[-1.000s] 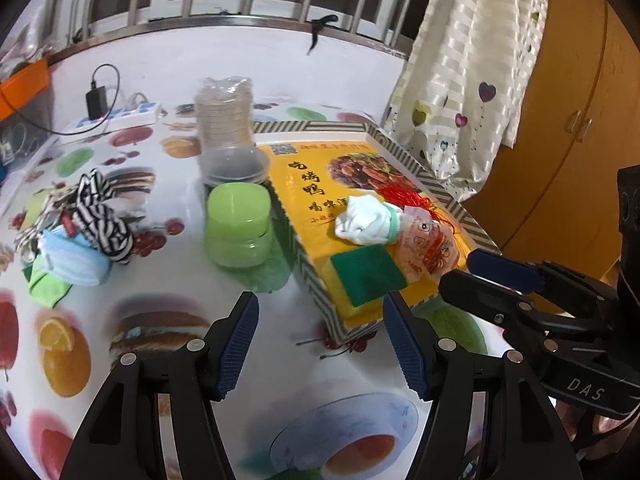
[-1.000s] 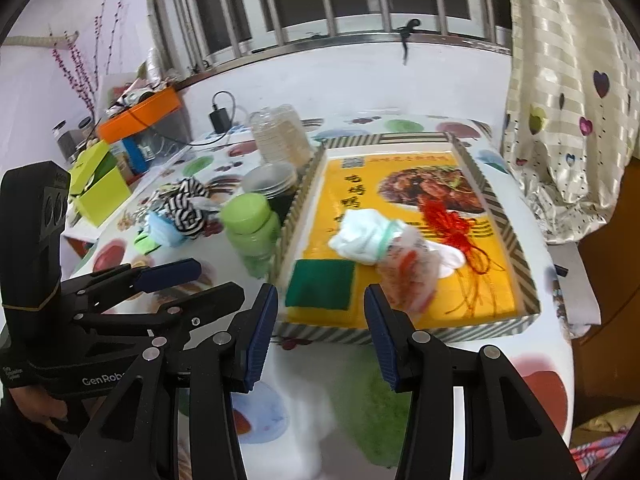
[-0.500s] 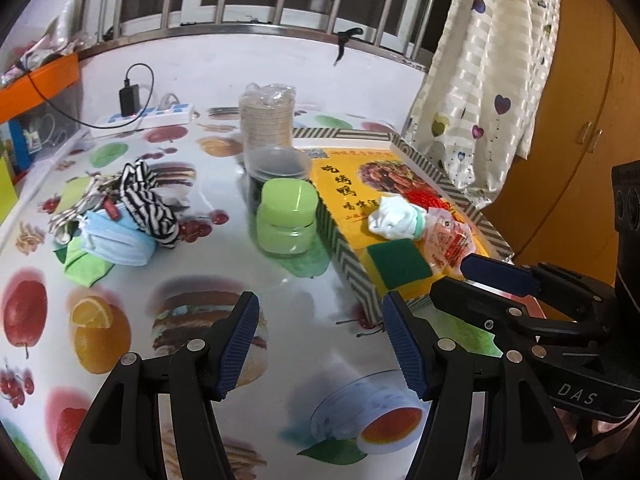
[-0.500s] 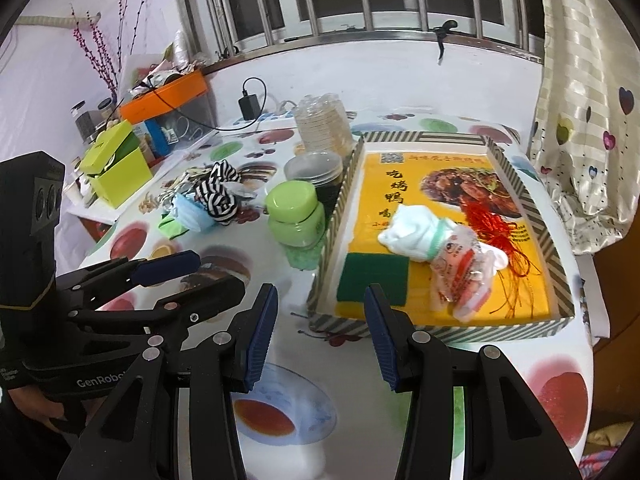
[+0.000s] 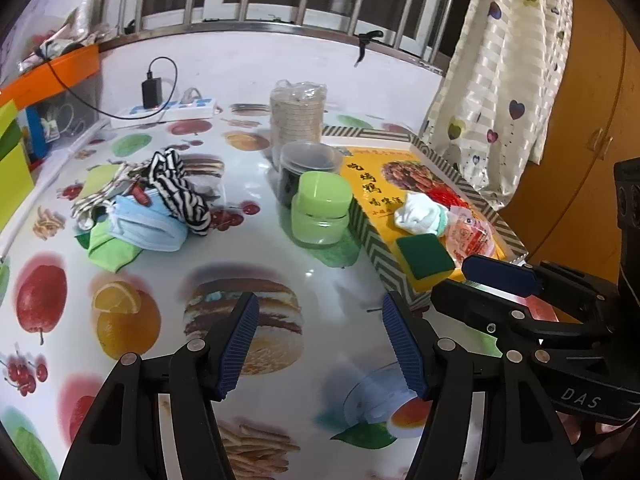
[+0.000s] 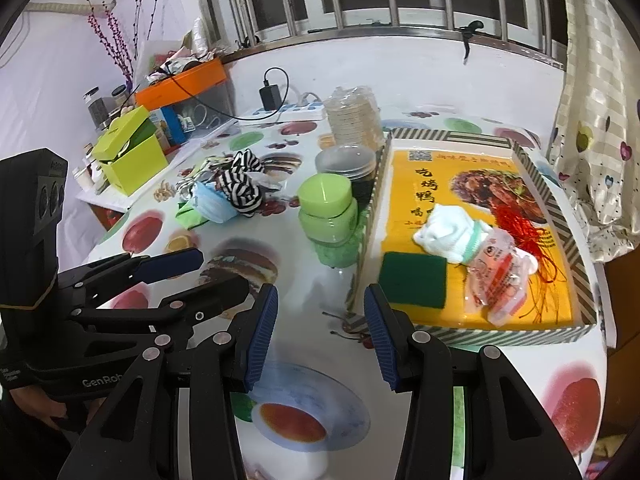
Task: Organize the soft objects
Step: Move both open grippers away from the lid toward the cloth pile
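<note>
Soft striped black-and-white cloth [image 5: 180, 190] lies bunched on a blue paper face mask [image 5: 148, 226] on the fruit-print table [image 5: 120, 320]. Only the right view shows the lime cardboard box [image 6: 130, 156]. Left gripper [image 5: 320, 340] and right gripper [image 6: 320, 336] hang spread wide, holding nothing.

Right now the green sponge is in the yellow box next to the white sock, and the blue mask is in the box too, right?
Not quite. The blue mask lies on the table, in the pile beside the striped cloth, as the right wrist view shows. The green sponge and white sock are in the yellow box.
</note>
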`<state>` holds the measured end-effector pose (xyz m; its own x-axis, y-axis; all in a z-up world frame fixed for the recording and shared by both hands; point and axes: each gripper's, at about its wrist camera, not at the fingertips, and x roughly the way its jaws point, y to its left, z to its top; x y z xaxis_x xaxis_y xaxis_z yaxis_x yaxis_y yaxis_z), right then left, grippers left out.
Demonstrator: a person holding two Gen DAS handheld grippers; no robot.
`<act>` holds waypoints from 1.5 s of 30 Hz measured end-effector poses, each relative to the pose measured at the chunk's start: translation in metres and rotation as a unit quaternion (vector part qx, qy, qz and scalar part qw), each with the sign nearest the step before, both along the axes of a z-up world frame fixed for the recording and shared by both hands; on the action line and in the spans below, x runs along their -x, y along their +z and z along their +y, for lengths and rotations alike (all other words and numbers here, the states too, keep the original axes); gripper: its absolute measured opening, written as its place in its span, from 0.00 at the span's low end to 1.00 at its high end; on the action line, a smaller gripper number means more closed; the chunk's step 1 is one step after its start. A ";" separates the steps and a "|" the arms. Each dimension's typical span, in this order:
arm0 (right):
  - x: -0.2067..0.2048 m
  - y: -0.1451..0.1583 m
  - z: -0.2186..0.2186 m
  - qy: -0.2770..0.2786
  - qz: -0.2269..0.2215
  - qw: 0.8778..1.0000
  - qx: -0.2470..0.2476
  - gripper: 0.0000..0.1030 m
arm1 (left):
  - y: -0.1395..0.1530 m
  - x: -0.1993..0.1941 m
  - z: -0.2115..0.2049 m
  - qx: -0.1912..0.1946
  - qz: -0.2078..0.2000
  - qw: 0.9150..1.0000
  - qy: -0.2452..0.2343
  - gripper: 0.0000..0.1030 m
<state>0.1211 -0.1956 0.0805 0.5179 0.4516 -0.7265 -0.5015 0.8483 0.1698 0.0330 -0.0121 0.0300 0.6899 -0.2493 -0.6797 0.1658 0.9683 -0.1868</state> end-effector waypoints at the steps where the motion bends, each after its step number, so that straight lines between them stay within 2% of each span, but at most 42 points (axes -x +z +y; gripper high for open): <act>1: 0.000 0.000 0.001 0.001 0.000 1.000 0.000 0.45 | 0.000 0.000 0.001 0.000 0.000 1.000 0.001 0.62; 36: -0.004 -0.006 0.032 0.049 0.000 0.999 -0.015 0.45 | -0.003 0.003 0.033 0.002 0.005 0.999 0.041 0.62; 45: -0.009 -0.010 0.051 0.077 0.011 0.997 -0.020 0.45 | -0.007 0.001 0.049 0.003 0.009 0.998 0.063 0.62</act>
<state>0.1297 -0.1443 0.0700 0.4243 0.5528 -0.7173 -0.6204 0.7544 0.2144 0.0318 0.0365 0.0230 0.7035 -0.1650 -0.6913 0.0391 0.9802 -0.1942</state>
